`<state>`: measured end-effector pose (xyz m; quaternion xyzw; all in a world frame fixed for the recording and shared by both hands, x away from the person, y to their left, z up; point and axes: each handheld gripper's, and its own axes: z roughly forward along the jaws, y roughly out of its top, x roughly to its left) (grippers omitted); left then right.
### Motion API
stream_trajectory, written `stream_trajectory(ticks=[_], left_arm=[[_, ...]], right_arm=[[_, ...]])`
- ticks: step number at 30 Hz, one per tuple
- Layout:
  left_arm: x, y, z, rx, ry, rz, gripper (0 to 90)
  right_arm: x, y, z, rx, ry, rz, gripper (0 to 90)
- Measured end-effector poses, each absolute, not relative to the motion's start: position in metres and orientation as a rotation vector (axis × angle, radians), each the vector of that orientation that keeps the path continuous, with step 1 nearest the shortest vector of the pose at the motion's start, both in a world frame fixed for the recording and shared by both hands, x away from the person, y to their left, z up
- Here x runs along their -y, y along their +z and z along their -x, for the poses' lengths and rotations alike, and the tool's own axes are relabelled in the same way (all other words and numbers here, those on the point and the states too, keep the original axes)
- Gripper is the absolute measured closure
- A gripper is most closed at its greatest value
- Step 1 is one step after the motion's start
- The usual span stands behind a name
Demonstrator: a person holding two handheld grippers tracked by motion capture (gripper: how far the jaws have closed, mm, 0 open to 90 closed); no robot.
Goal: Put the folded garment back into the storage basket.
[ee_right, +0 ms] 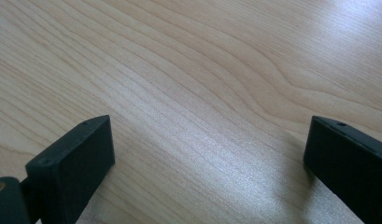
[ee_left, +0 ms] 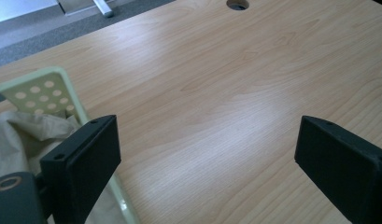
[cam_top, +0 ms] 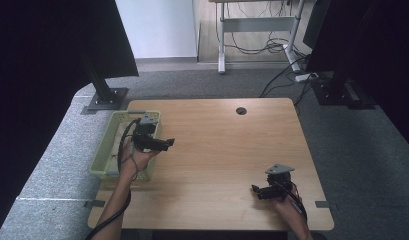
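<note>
Wooden table [cam_top: 217,150] carries a pale green perforated basket [cam_top: 104,150] at its left edge, crumpled beige cloth [ee_left: 20,135] inside. Left gripper [cam_top: 168,143] hovers just beside the basket, jaws apart, empty. Right gripper [cam_top: 256,190], front right, likewise spread over bare wood.

black claws [cam_top: 168,143] — grey three-cornered plates

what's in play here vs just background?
In play:
- left gripper, jaws wide open, beside the basket
- pale green perforated basket at the table's left edge
- beige cloth lying in the basket
- right gripper, open over bare wood

Background:
- wooden table with its cable hole
- black stand base on the floor
- floor cables
</note>
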<state>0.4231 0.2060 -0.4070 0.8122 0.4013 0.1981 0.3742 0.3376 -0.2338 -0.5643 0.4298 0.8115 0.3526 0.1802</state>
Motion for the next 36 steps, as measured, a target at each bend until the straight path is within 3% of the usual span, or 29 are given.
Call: stream_trajectory(ticks=[17,36], left_arm=[[-0.177,-0.410,-0.402,-0.936,0.484,-2.106,6.8],[-0.158,-0.445,-0.388,-0.886,0.365,-2.041,7.1]], right_arm=[[0.233,-0.564,-0.337,-2.296,0.998,-1.208,1.6],[0.233,-0.564,-0.337,-2.296,0.999,-1.210,1.6]])
